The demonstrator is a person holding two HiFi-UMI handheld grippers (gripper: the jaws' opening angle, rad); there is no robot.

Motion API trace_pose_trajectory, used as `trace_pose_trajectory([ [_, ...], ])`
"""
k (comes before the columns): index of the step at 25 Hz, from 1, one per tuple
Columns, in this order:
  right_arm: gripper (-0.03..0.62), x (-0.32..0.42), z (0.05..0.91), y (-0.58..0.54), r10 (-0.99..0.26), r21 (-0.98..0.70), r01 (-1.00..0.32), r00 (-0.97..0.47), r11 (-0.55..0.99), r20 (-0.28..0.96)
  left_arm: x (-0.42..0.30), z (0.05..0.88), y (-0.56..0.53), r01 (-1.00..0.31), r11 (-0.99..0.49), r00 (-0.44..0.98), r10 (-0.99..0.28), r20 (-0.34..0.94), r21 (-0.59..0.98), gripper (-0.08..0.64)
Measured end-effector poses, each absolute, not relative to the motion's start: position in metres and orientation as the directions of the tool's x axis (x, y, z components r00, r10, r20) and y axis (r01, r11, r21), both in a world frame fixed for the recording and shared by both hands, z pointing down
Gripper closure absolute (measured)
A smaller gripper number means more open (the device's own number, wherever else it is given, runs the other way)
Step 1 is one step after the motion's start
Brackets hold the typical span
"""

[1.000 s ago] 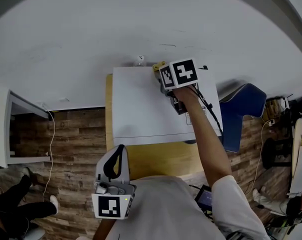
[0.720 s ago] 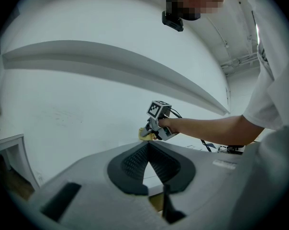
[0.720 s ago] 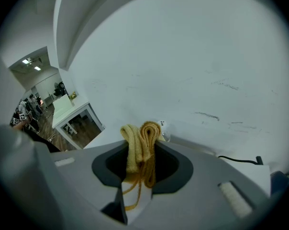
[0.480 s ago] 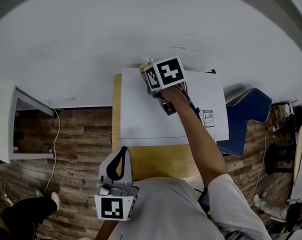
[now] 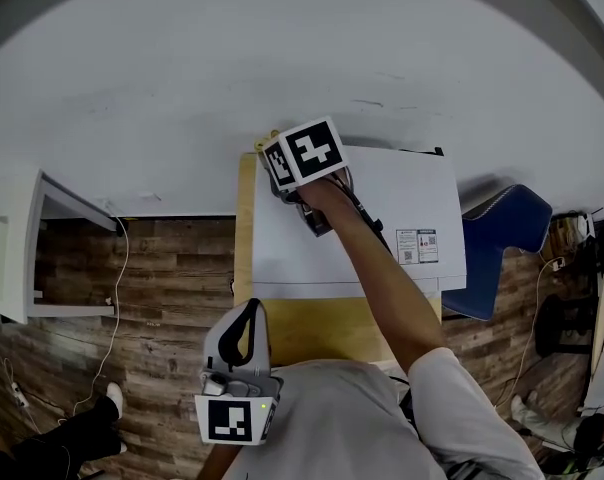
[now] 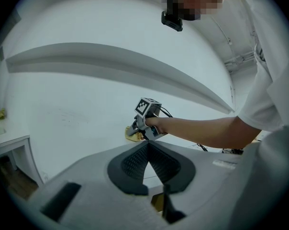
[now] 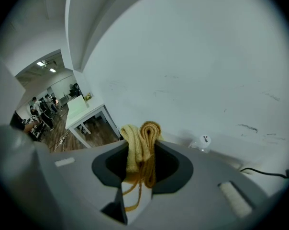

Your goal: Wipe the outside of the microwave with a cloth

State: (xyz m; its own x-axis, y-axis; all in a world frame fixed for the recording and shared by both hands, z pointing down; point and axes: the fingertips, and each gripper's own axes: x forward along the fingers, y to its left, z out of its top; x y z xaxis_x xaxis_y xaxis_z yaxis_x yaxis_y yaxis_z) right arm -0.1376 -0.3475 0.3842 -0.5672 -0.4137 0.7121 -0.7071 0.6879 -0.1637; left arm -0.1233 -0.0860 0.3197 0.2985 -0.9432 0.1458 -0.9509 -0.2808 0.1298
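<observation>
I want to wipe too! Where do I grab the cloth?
Pinch the bunched folds, coming from the person's side like the right gripper: folded thick, the cloth fills the jaws, and its end pokes out to rub the microwave.

**What you can't see well**
From your head, the cube on your right gripper [image 7: 140,164] hides most of the cloth [image 7: 139,135], and your arm covers part of the microwave [image 5: 282,238] top. The stickers [image 5: 417,245] there are too small to read. The far-off people [image 7: 41,107] are tiny and unclear.
</observation>
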Motion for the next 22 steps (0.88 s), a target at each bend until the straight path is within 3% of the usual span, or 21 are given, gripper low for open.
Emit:
trace_pose_trajectory([
  [5, 0.479, -0.166, 0.374, -0.317, -0.306, -0.272, -0.61, -0.673, 0.744, 0.673, -0.127, 0.317, -0.086, -0.954, -0.277, 0.293, -0.944, 0.15, 0.117, 0.564],
  [9, 0.479, -0.154, 0.348, -0.304, -0.31, -0.257, -0.571, -0.709, 0.78, 0.634, -0.119, 0.316, -0.089, -0.952, -0.286, 0.301, -0.942, 0.15, 0.114, 0.563],
  [22, 0.479, 0.04, 0.327, -0.328, -0.523, -0.122, -0.771, -0.53, 0.624, 0.667, -0.08, 0.312, -0.095, -0.925, -0.363, 0.376, -0.917, 0.137, 0.111, 0.564],
])
